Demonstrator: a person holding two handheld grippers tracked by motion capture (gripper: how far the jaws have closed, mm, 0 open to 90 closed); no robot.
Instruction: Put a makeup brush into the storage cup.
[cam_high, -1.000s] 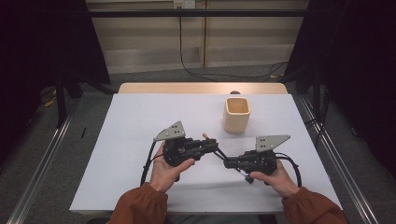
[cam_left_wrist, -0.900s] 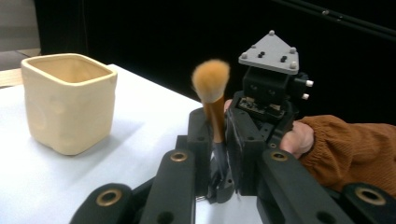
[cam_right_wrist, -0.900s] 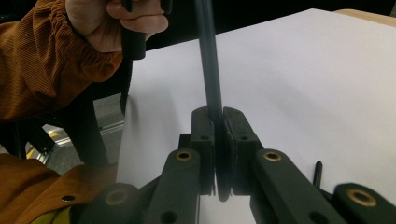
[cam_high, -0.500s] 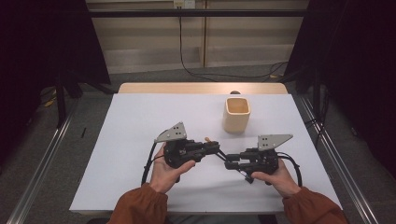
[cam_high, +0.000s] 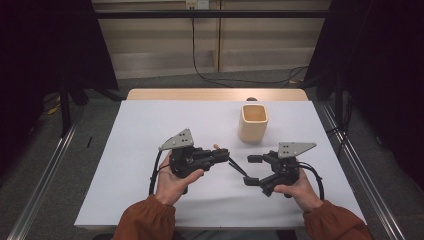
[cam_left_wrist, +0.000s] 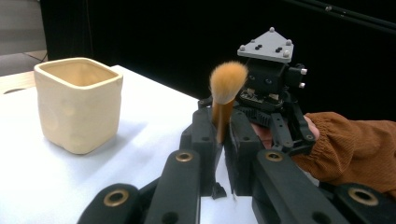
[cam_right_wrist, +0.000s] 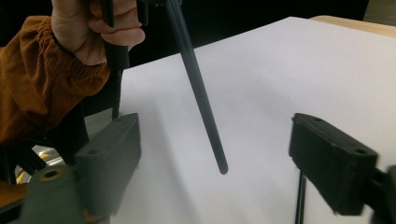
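Left gripper: jaws were clenched on the brush, pads pressing the shaft just below the bristle tuft.
Brush: the orange tuft stood above the jaws in the left gripper view; the black handle ran out from the jaws toward 4 o'clock in the high view, its tip hanging free above the sheet.
Right gripper: jaws had just been opening and stood released and wide; the handle tip lay between the two pads without touching either.
Cup: a cream square cup stood upright at 1 o'clock from the left gripper, near it but apart.
Table sheet: white cover, bare from 9 to 12 o'clock of the left gripper.
Edges: the right hand sat near the 6 o'clock edge of the sheet; the right edge lay at 3 o'clock, with some bare sheet between.
Open room: the widest free area lay left of the left hand and behind both grippers.
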